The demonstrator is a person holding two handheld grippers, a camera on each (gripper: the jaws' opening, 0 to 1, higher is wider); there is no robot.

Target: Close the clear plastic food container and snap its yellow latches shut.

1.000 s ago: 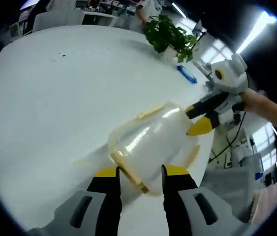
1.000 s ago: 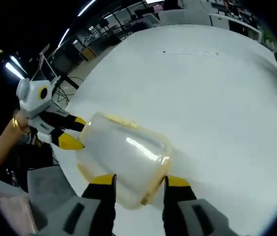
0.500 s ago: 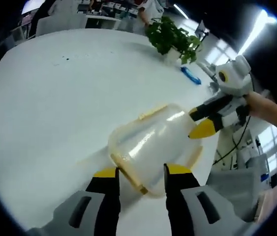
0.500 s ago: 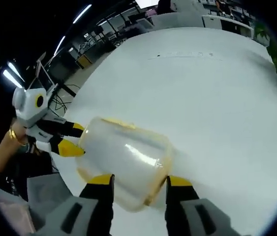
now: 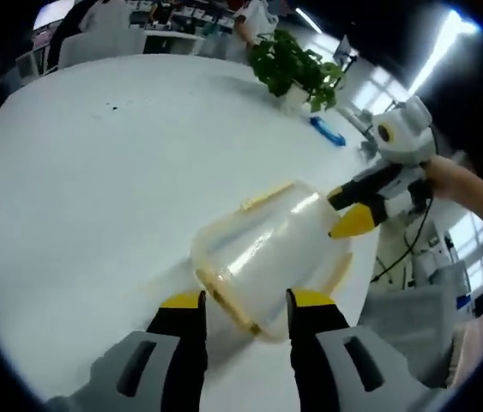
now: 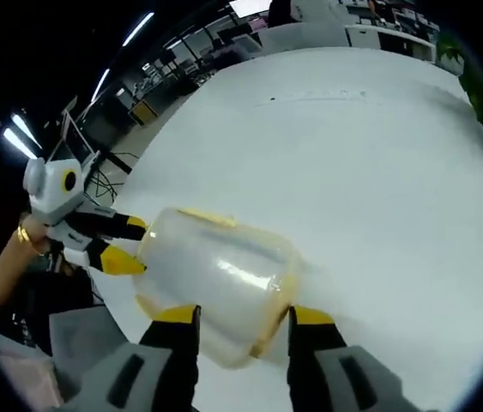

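The clear plastic food container (image 5: 262,253) lies on the white table (image 5: 95,189), with yellow latches (image 5: 267,194) along its rim. My left gripper (image 5: 245,302) is open, its jaws flanking the container's near end and its yellow latch (image 5: 224,302). My right gripper (image 5: 348,208) comes in from the right, its tips against the far end. In the right gripper view the container (image 6: 215,270) sits just beyond my open right gripper (image 6: 241,315). There the left gripper (image 6: 129,243) touches the container's opposite end.
A potted plant (image 5: 297,64) and a blue object (image 5: 327,130) stand near the table's far edge. A hand (image 5: 464,184) holds the right gripper; another hand (image 6: 14,253) holds the left one. A grey chair (image 5: 413,318) sits past the table edge.
Both views have shifted only slightly. The container and both grippers keep their places at its two ends.
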